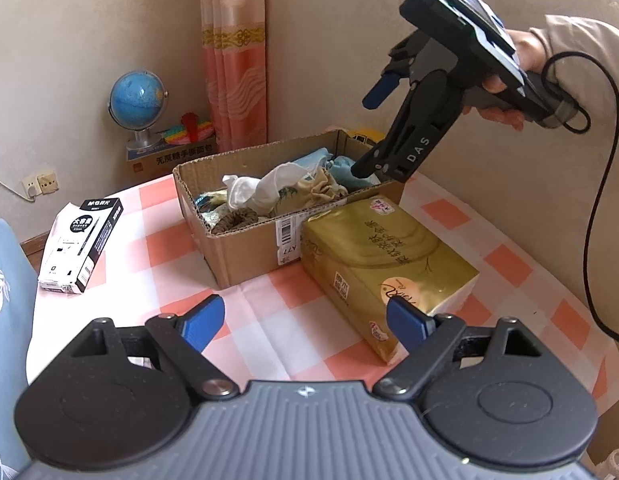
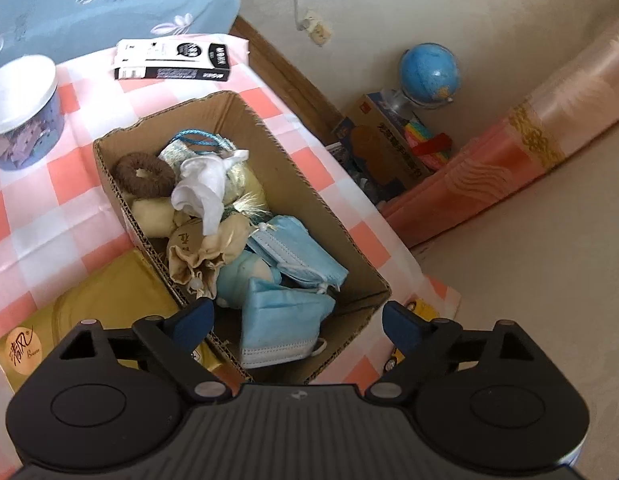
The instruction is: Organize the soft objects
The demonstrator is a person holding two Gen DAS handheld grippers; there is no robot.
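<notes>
2 claws show, and the right gripper (image 2: 295, 322) is the nearer one to the task's things: it hangs directly over the near end of the cardboard box (image 2: 373, 280), fingers spread wide and holding nothing. The box's long axis runs away from this claw toward the table's far-left corner, so the soft things lie straight ahead and below, between its fingers' line of travel. My guess is that any next pick or tidy is a short drop into the box. The left gripper (image 1: 305, 326) hovers low over the table's near edge, also released and empty, with the box well ahead of it beyond the tissue pack.

Counted from largest to smallest:
- 1 table under a pink-and-white checked cloth (image 1: 269, 320).
- 1 cardboard box, near the table's far edge.
- 1 gold tissue pack (image 1: 385, 264), touching the box's near long side.
- 1 round lidded tin (image 2: 23, 114), toward the table's left edge.
- 1 black-and-white pen carton (image 1: 79, 244), by the far-left corner.
- 2 blue face masks (image 2: 281, 324), at the box's near end.
- 1 white crumpled cloth (image 2: 205, 188), mid-box.
- 1 beige drawstring pouch (image 2: 201, 256), beside the masks.
- 1 brown scrunchie (image 2: 143, 174), at the box's far end.

Other soft pieces lie beneath; I cannot count them.
</notes>
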